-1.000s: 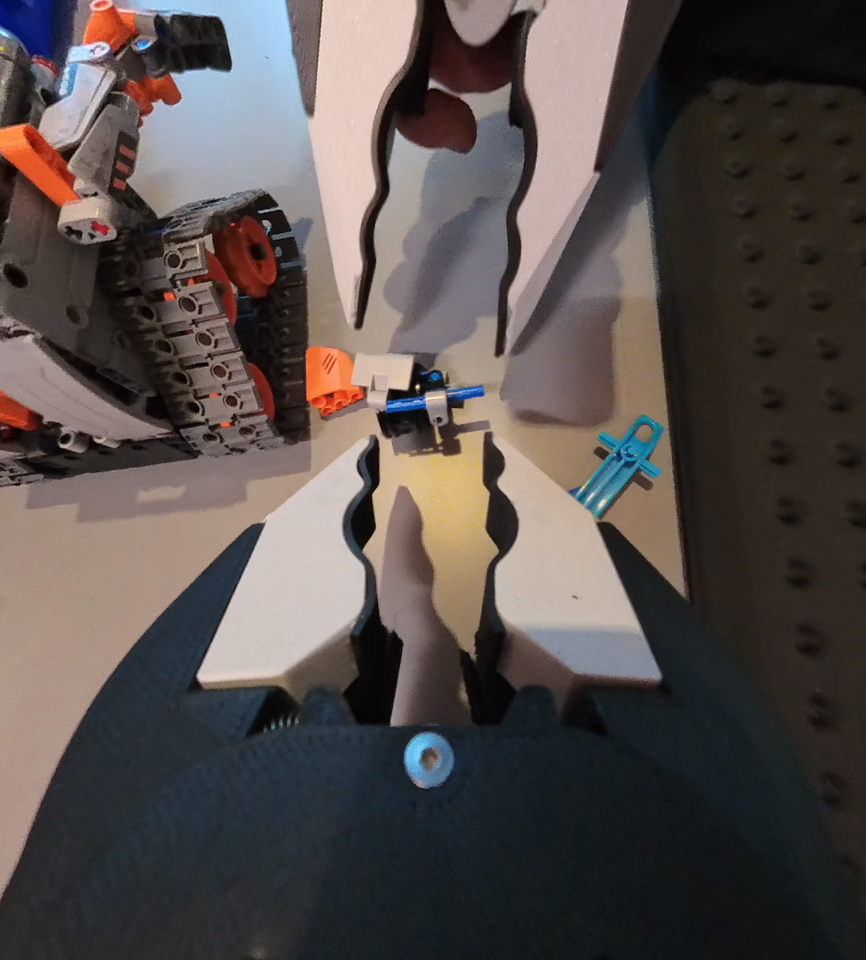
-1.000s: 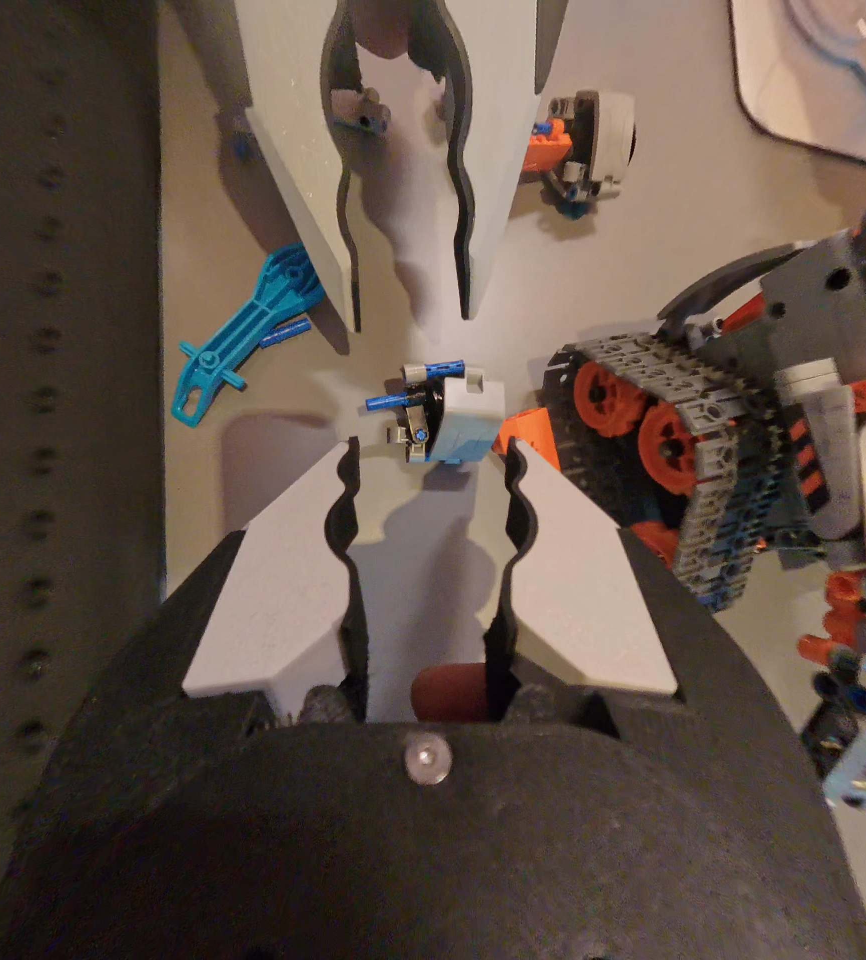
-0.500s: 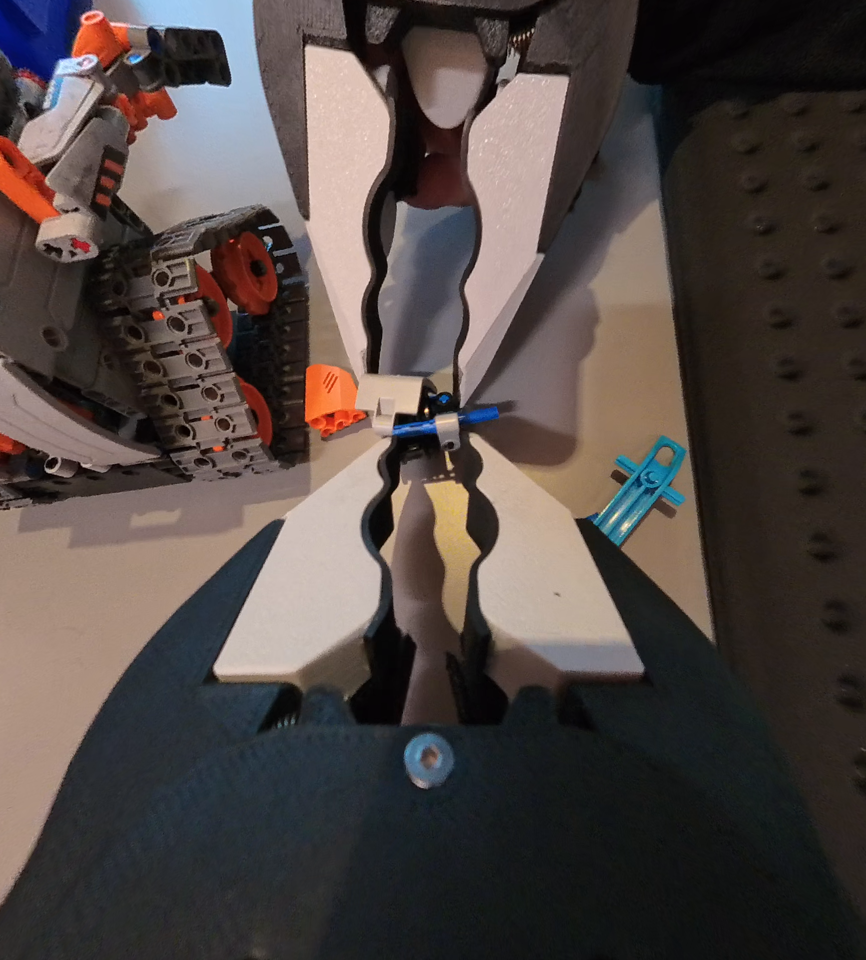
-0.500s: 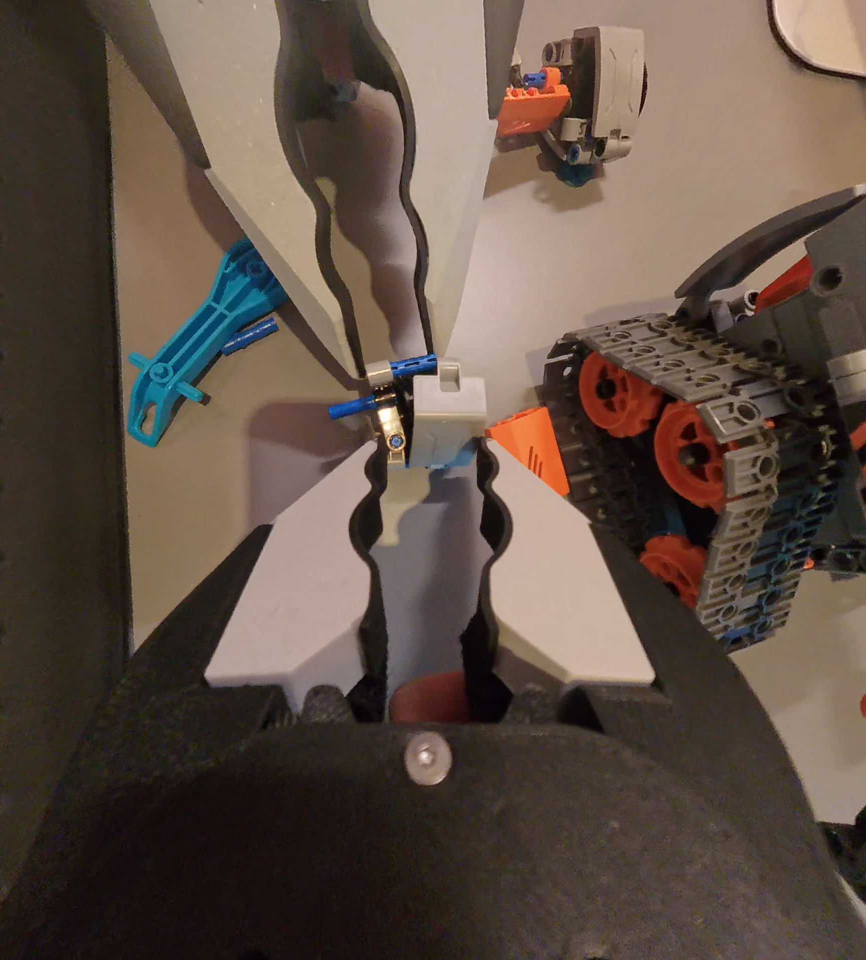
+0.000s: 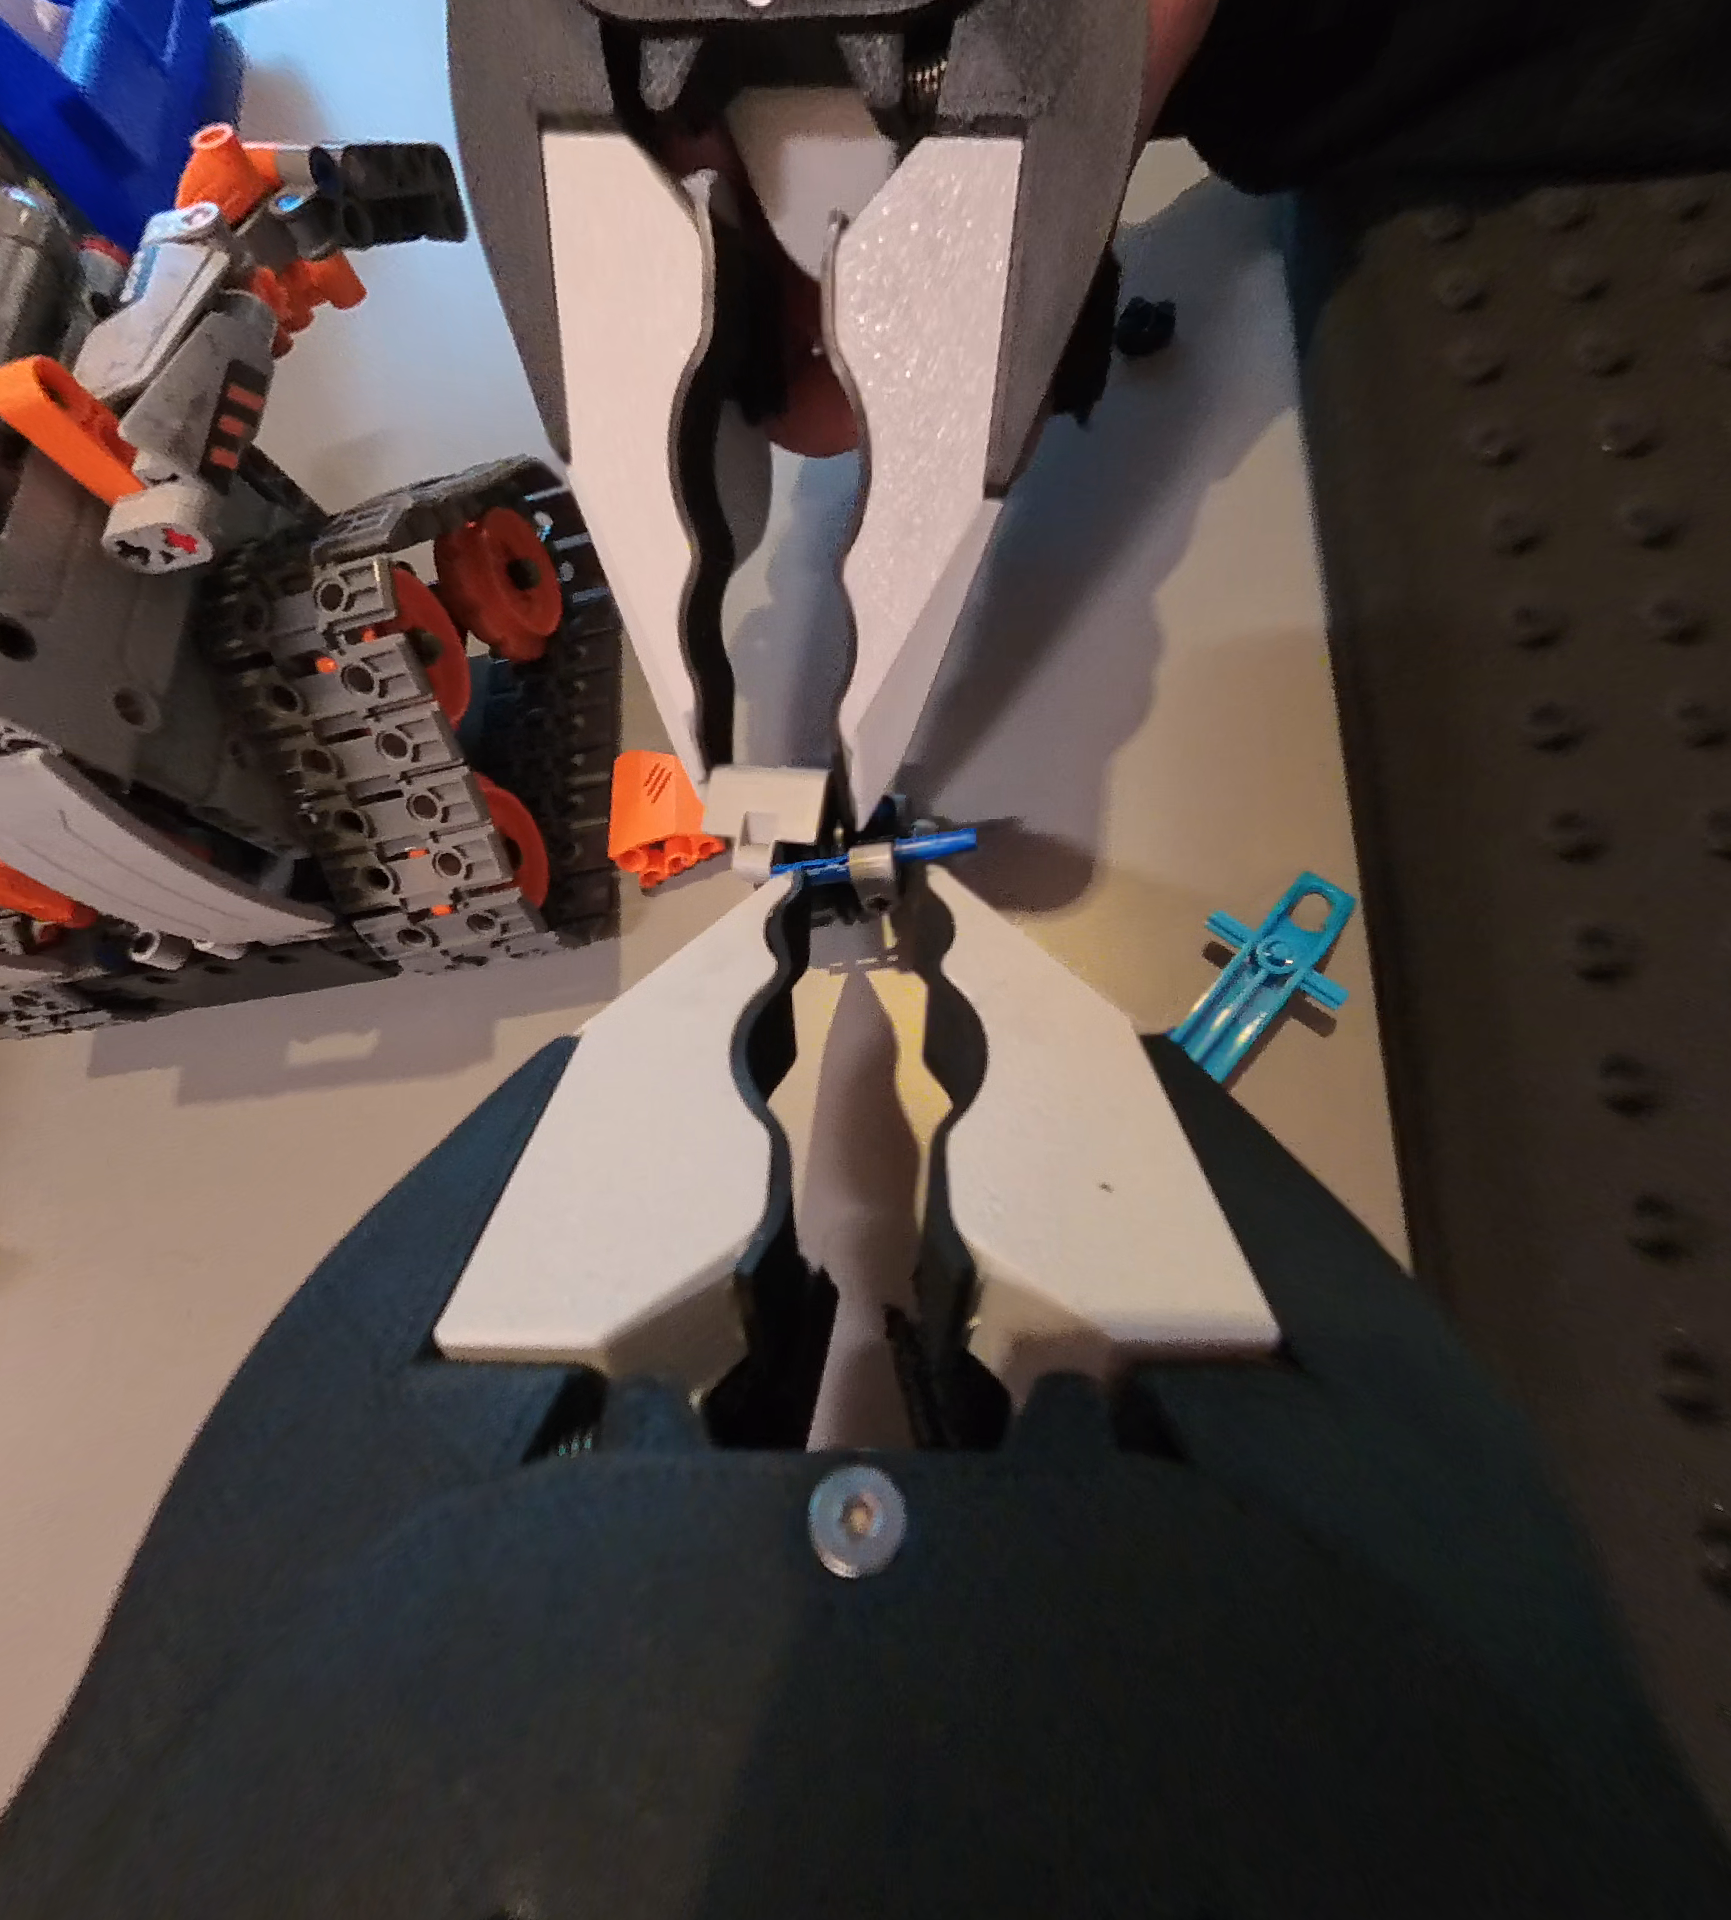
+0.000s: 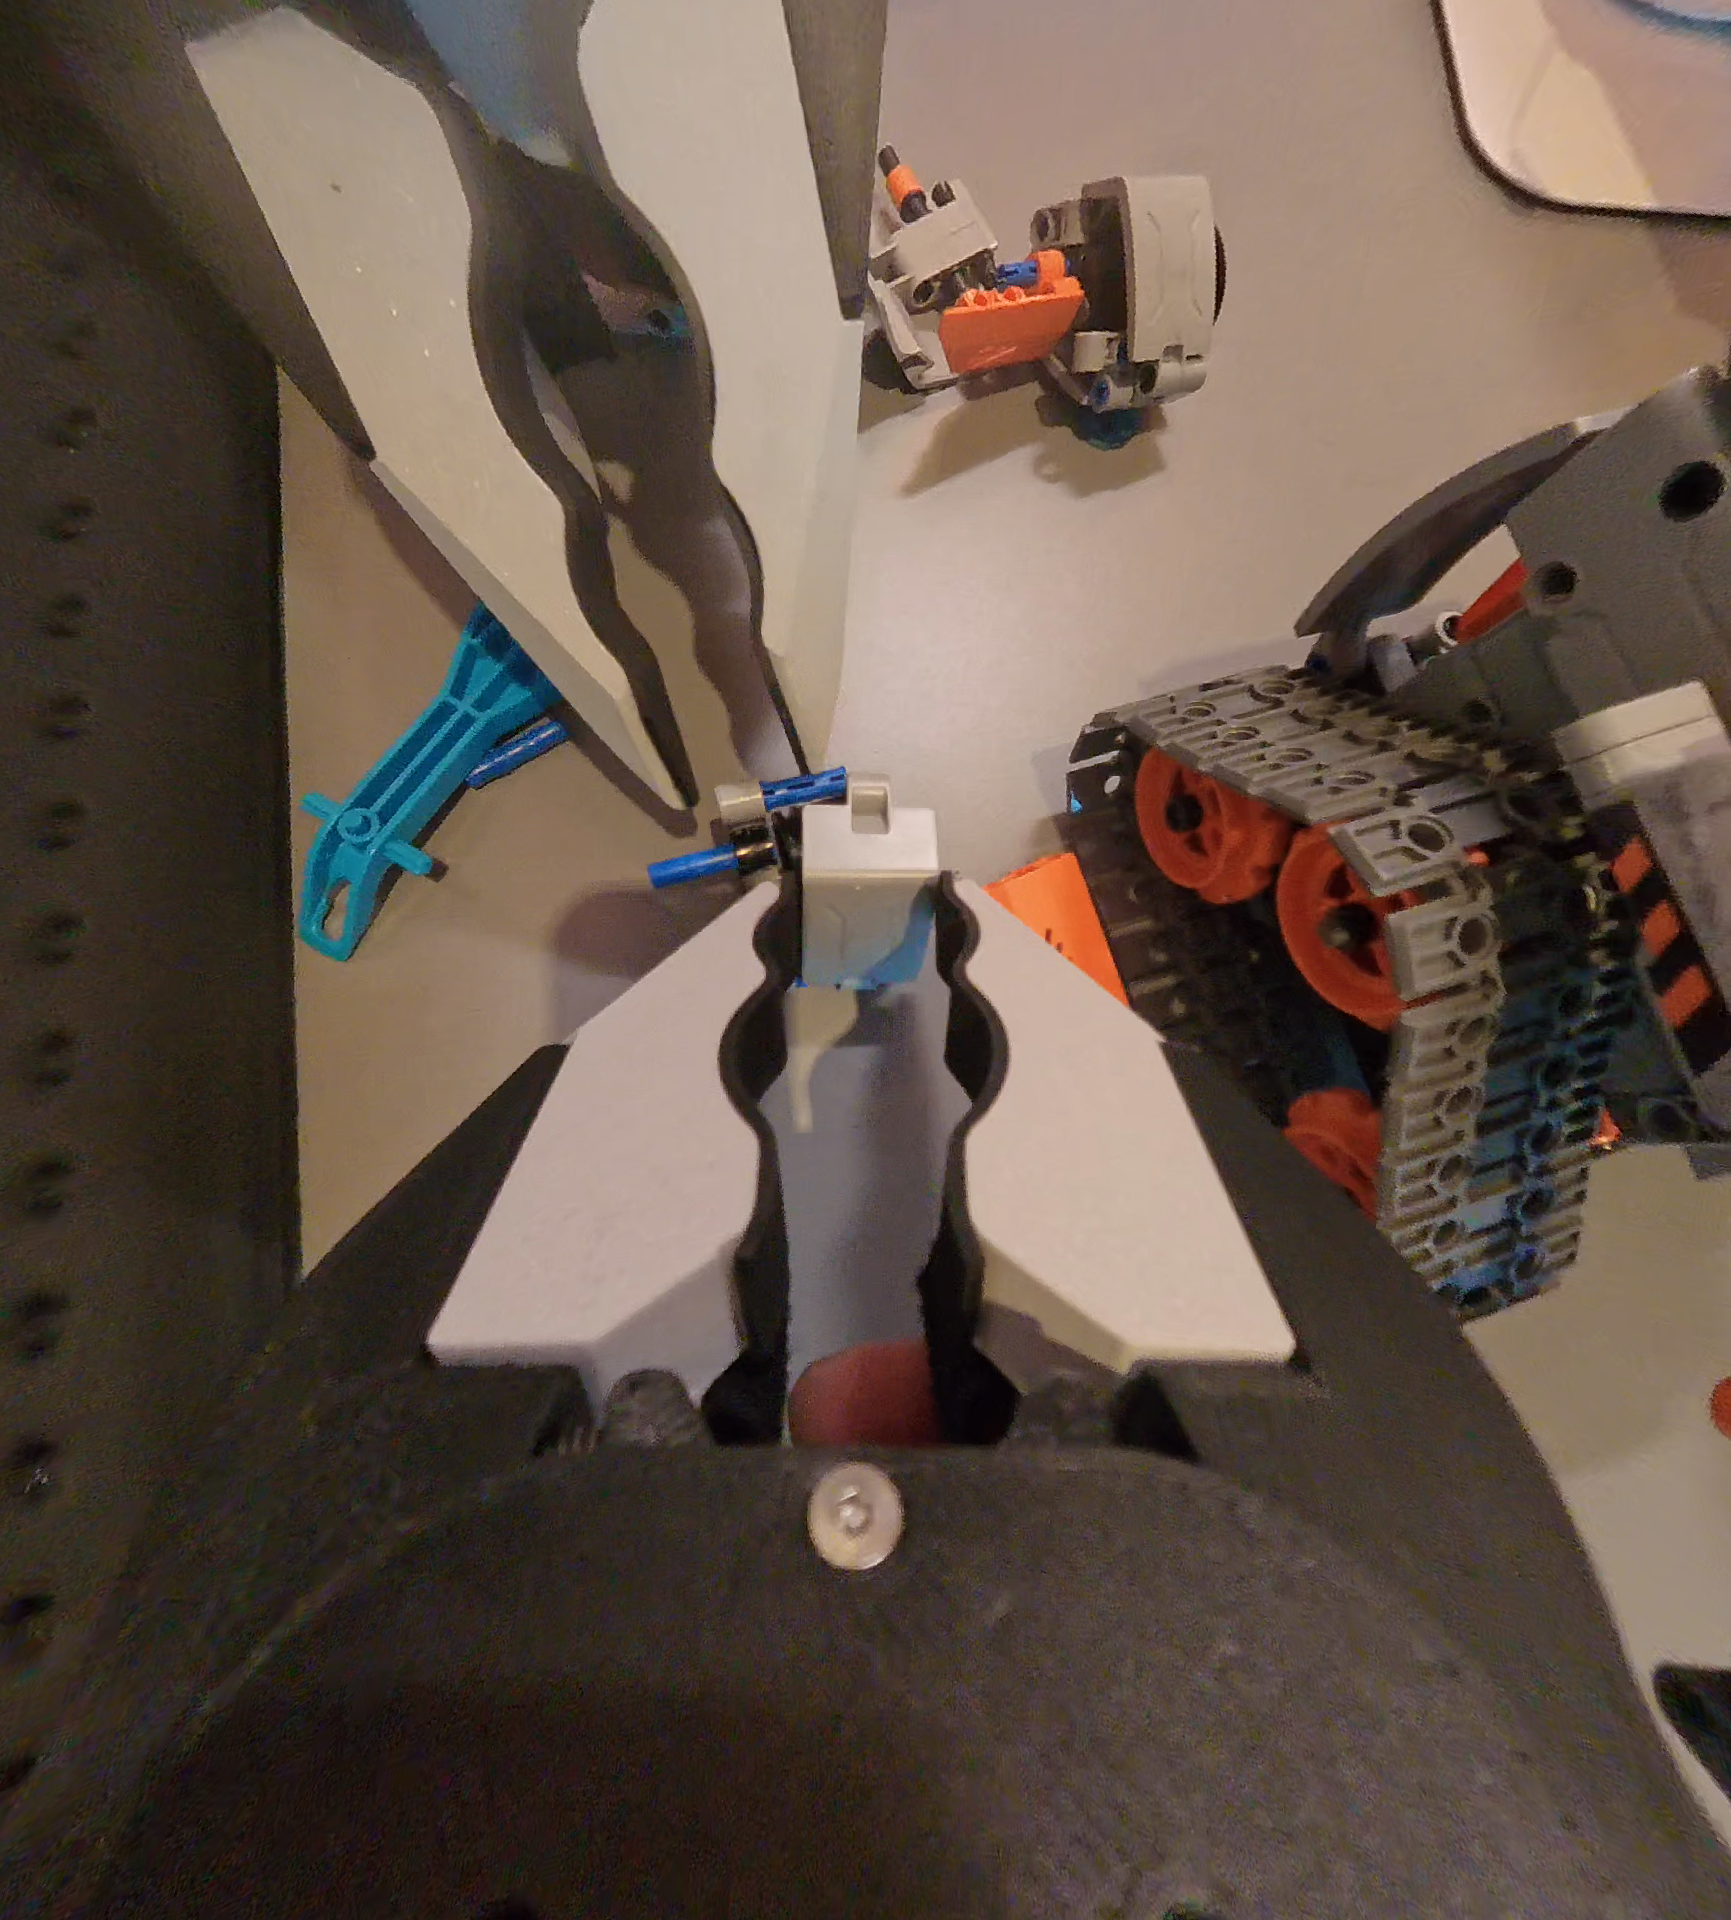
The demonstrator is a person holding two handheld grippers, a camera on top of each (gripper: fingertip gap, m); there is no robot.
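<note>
Right wrist view is showing my right hand-held gripper (image 6: pixel 866 914) pinching the small grey brick piece (image 6: pixel 866 888) at its tips, while my left hand-held gripper (image 5: pixel 845 894) is clamping its blue-pinned end above the bench (image 6: pixel 996 582).

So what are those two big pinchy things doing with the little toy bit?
A person is holding two grippers, one in each hand, over a table. Both pinch the same small brick piece from opposite ends. The right gripper grips its grey block, and the left gripper grips the end with the blue pins. A big tracked toy vehicle sits beside them, and a teal plastic tool lies on the other side.
</note>
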